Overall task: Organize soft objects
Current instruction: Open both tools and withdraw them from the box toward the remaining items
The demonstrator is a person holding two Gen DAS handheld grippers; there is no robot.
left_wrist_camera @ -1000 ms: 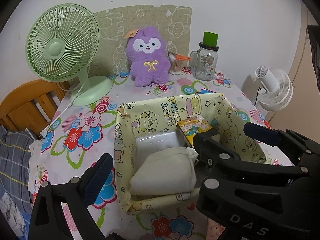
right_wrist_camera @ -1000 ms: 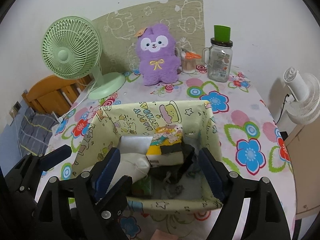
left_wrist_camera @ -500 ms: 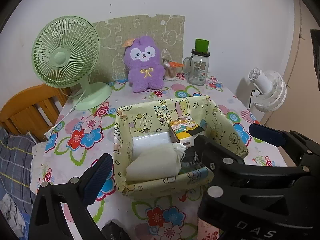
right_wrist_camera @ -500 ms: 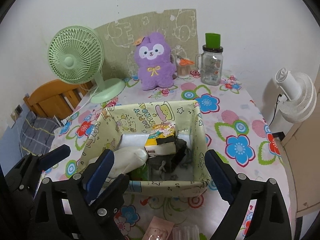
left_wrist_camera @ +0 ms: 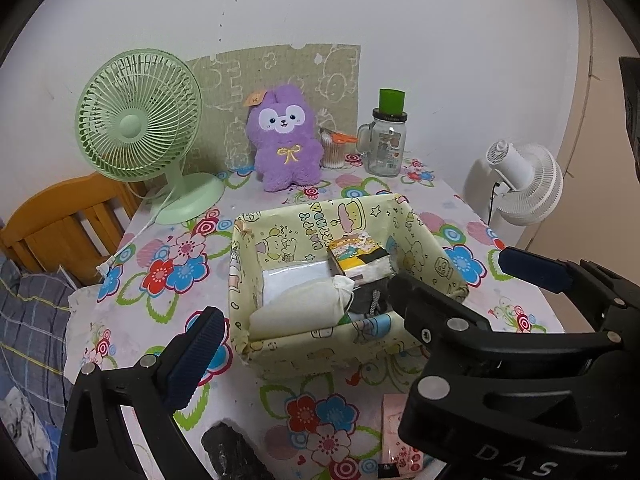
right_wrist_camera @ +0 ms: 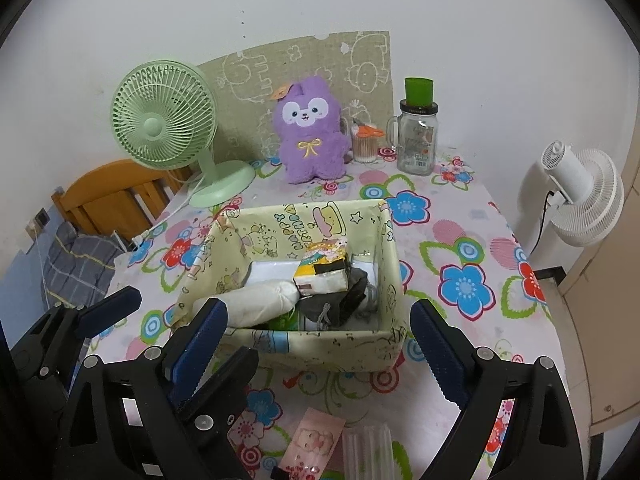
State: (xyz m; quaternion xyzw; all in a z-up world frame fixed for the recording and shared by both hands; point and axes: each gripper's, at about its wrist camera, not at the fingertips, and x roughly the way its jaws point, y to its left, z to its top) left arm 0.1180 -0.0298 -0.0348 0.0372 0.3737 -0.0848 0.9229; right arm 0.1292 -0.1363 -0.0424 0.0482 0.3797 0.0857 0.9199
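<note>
A pale yellow cartoon-print storage box [left_wrist_camera: 320, 344] [right_wrist_camera: 320, 344] stands mid-table. Inside lie a cream cloth bundle [left_wrist_camera: 304, 308] [right_wrist_camera: 260, 304], a yellow tissue pack [left_wrist_camera: 358, 258] [right_wrist_camera: 322, 270], a white plastic pack [left_wrist_camera: 296, 274] and dark grey fabric [right_wrist_camera: 340, 304]. A purple plush bunny [left_wrist_camera: 286, 148] [right_wrist_camera: 310, 136] sits upright at the back. My left gripper [left_wrist_camera: 360, 308] is open and empty, near side of the box. My right gripper [right_wrist_camera: 318, 344] is open and empty, in front of the box, beside the left one.
A green desk fan [left_wrist_camera: 140, 120] stands back left, a glass jar with green lid [left_wrist_camera: 386, 136] and a cotton-swab cup [left_wrist_camera: 334, 148] back right. A pink packet [right_wrist_camera: 316, 440] and a dark object [left_wrist_camera: 236, 456] lie at the near edge. A white fan [right_wrist_camera: 580, 192] stands off the table's right.
Both grippers have pulled back and up from the box, staying open and empty. The box looks smaller and the near table edge with the pink packet has come into view.
</note>
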